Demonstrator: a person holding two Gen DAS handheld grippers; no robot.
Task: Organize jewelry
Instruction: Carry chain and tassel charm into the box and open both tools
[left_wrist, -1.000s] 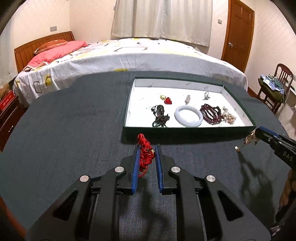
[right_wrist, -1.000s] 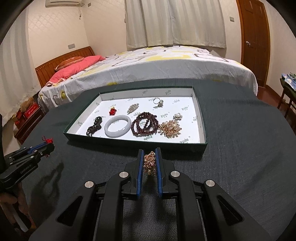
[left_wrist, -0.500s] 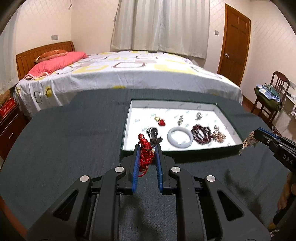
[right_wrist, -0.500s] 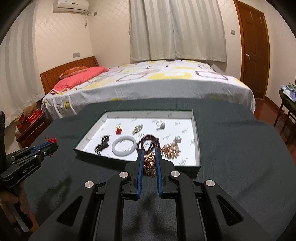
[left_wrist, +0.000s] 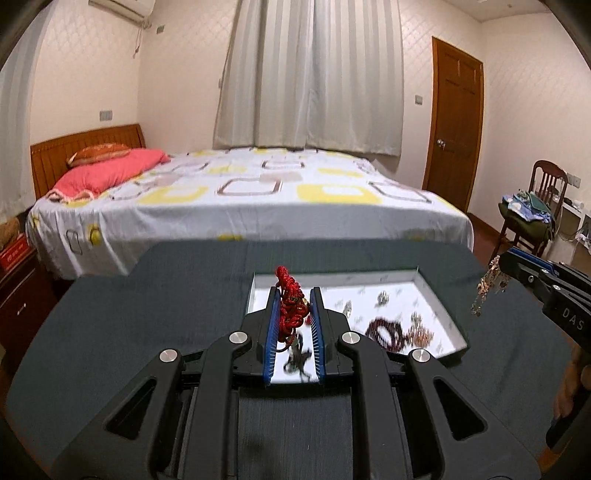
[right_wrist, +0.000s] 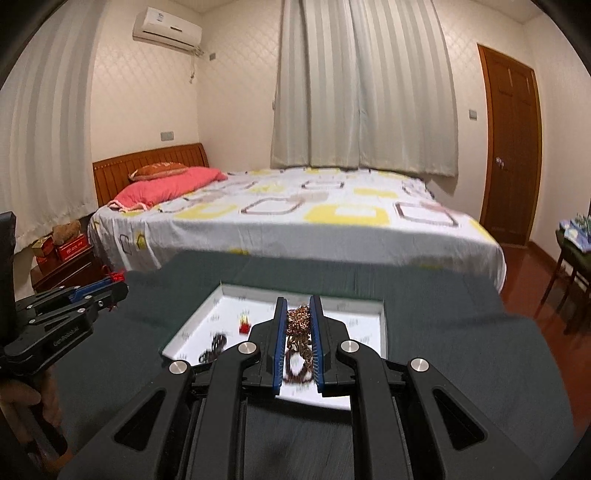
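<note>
My left gripper (left_wrist: 293, 295) is shut on a red cord ornament (left_wrist: 290, 308) and holds it above the near left part of the white-lined tray (left_wrist: 447, 314). My right gripper (right_wrist: 298, 304) is shut on a gold chain (right_wrist: 300, 332) above the tray's (right_wrist: 382, 325) near edge. In the left wrist view the right gripper (left_wrist: 504, 264) shows at the right with the gold chain (left_wrist: 484, 286) dangling. In the right wrist view the left gripper (right_wrist: 120, 284) shows at the left. The tray holds a dark red bead bracelet (left_wrist: 384, 330), a small red charm (right_wrist: 243, 326) and dark beads (right_wrist: 214, 345).
The tray lies on a dark grey table (left_wrist: 147, 314). A bed (left_wrist: 240, 199) stands behind the table. A chair with clothes (left_wrist: 532, 214) is at the right, a wooden door (left_wrist: 454, 129) beyond it. A nightstand with red boxes (right_wrist: 66, 251) is at the left.
Both grippers have risen and moved forward over the tray, each still holding its piece. The views have tilted up, so the tray sits lower and is partly hidden behind the fingers.
</note>
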